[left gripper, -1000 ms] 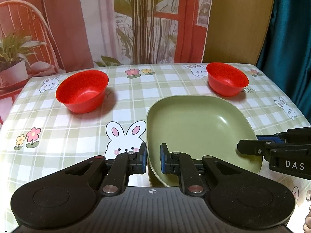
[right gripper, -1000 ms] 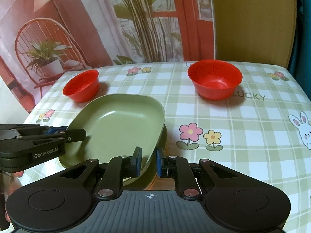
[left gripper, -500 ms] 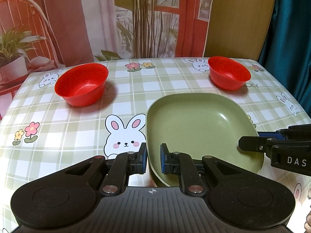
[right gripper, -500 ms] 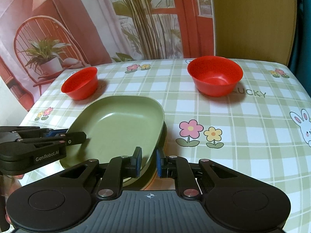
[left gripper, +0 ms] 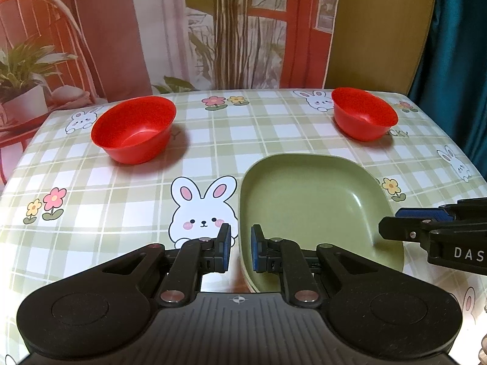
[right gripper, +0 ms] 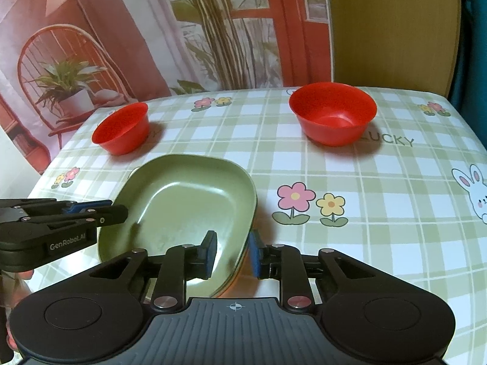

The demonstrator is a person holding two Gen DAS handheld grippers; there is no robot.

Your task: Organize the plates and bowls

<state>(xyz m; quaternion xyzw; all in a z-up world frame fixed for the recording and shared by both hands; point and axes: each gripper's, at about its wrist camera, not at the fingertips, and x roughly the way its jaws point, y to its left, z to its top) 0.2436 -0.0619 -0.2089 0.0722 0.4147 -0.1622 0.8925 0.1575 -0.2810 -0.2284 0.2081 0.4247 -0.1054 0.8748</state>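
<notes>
A green square plate [left gripper: 307, 203] lies on the checked tablecloth, seemingly stacked on another plate whose edge shows beneath it [right gripper: 234, 273]. My left gripper [left gripper: 240, 249] straddles its near left rim, jaws slightly apart. My right gripper [right gripper: 232, 254] straddles the plate's right rim [right gripper: 243, 243], jaws apart and wider than before. One red bowl [left gripper: 134, 129] stands at the far left and another red bowl [left gripper: 363, 112] at the far right; both show in the right wrist view, the left bowl [right gripper: 121, 127] and the right bowl [right gripper: 333, 112].
The table [left gripper: 213, 152] has a green checked cloth with rabbit and flower prints. A printed backdrop [left gripper: 228, 30] hangs behind the far edge. A teal curtain [left gripper: 456, 45] hangs at the right. The table edges fall away left and right.
Both grippers have drawn back a little and the plate lies lower on the table. The right gripper's jaws have opened wider around the rim.
</notes>
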